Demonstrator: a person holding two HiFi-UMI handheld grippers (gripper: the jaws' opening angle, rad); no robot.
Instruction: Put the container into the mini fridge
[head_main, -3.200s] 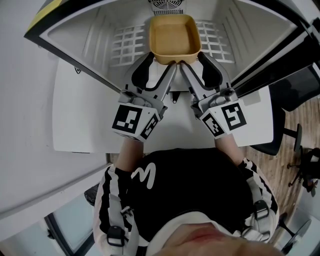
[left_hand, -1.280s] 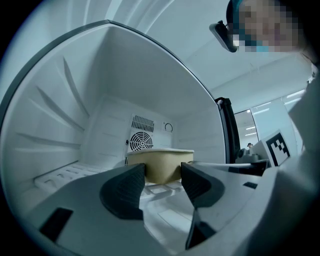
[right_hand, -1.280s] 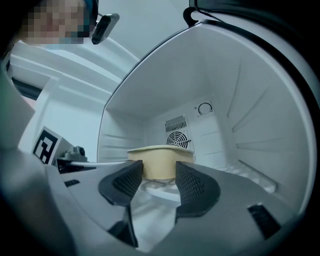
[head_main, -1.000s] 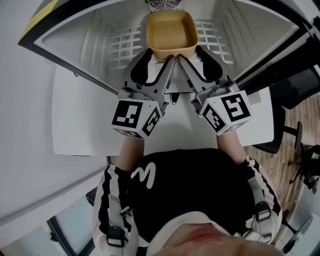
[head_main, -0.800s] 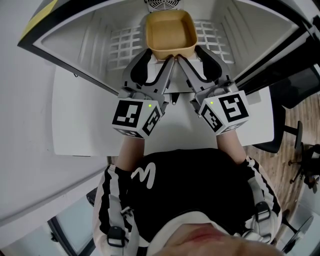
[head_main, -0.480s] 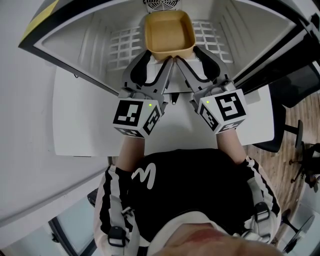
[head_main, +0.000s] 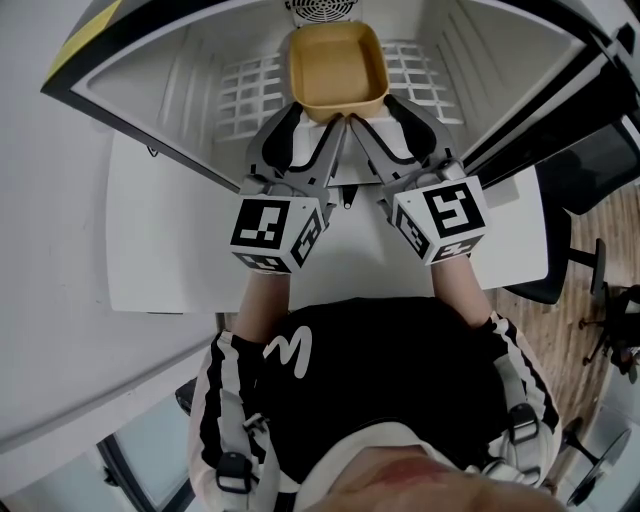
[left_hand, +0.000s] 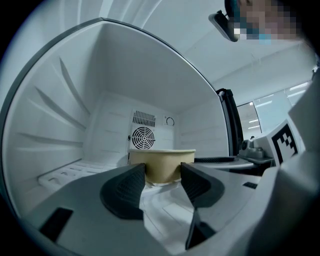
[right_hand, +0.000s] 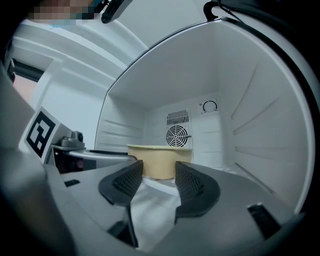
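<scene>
Count: 1 tan square container (head_main: 337, 65), 1 mini fridge (head_main: 180, 80) with 1 white grid shelf (head_main: 245, 90) and 1 round fan grille (left_hand: 143, 136) on its back wall. Hand-held grippers: 2, namely the left hand-held gripper (head_main: 320, 118) and the right hand-held gripper (head_main: 375, 115). Worktop (head_main: 160, 250): 1.

No legible words or numbers. One white M-like mark (head_main: 288, 352) stands on the black shirt (head_main: 400, 370).
</scene>
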